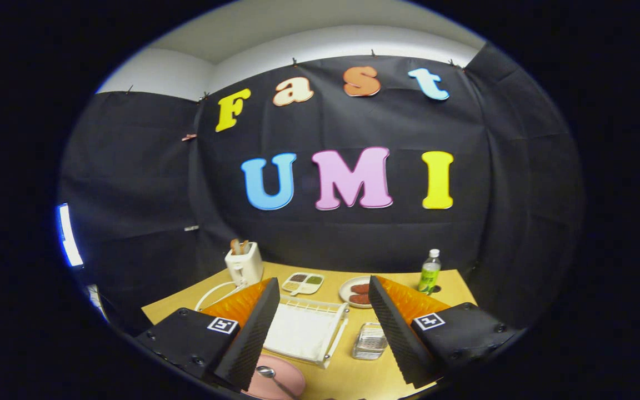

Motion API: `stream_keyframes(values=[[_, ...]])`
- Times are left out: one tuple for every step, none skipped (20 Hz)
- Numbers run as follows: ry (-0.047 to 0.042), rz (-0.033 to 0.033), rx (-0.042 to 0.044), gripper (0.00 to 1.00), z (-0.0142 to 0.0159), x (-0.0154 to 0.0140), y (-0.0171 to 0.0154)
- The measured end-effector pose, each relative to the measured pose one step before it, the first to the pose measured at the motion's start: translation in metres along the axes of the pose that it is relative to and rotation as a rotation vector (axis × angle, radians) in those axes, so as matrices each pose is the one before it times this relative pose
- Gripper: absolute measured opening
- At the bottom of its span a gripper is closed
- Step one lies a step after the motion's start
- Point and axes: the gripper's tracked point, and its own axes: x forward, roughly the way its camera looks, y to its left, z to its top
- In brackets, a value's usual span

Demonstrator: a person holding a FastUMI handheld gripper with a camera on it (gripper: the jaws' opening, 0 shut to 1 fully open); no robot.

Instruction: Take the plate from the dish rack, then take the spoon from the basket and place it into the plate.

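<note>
From the camera riding on my tool [324, 328], I look down along its two fingers [253, 333] at a wooden tabletop [348, 372] set against the black cloth wall. The fingers are spread wide apart and nothing sits between their pads; they hang above the tabletop without touching any object.

The pink plate [289, 383] lies flat on the tabletop close under me, just beside the inner edge of my left finger, which hides part of it. The spoon [271, 376] rests on the plate, its bowl toward the finger and its handle running away across the pink surface.

Between the fingers and a little ahead stands the white dish rack [309, 330], its wire rim around a pale tray. Just beside the rack, near my right finger, sits a small clear basket [370, 341].

Beyond the fingers, a white toaster [244, 265] with slices standing in its slots is by the wall, its white cord looping over the tabletop. Next to it lies a divided white tray [303, 283] with dark and green fillings, then a round plate with reddish pieces [356, 292], partly behind my right finger. A green bottle [430, 271] with a white cap stands upright further right.
</note>
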Motion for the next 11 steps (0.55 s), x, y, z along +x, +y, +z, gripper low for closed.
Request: stream_keyframes(values=[[-0.02113,-0.05406,-0.00370,0.98,0.00881,-0.00678,-0.01202],[-0.02215,-0.05627,-0.00382,0.98,0.00666,-0.00745,-0.01189],[-0.02162,-0.05857,-0.00414,0.98,0.00450,-0.00653,-0.01196],[-0.01369,-0.05397,-0.00176,0.98,0.00008,-0.00641,-0.01003],[-0.00255,-0.04541,0.00398,0.98,-0.00333,-0.00595,-0.00575],[0.00806,-0.03464,0.00898,0.98,-0.00579,-0.00427,-0.00457],[0.01479,-0.02343,0.01224,0.98,-0.00747,-0.00265,-0.00062],[0.01529,-0.01549,0.01177,0.98,-0.00643,-0.00063,0.00091],[0.01486,-0.01077,0.00519,0.98,-0.00542,0.00196,0.00104],[0.00967,-0.00904,0.00113,0.98,-0.00325,0.00178,0.00195],[0.00186,-0.00784,-0.00174,0.98,-0.00013,0.00244,0.00144]])
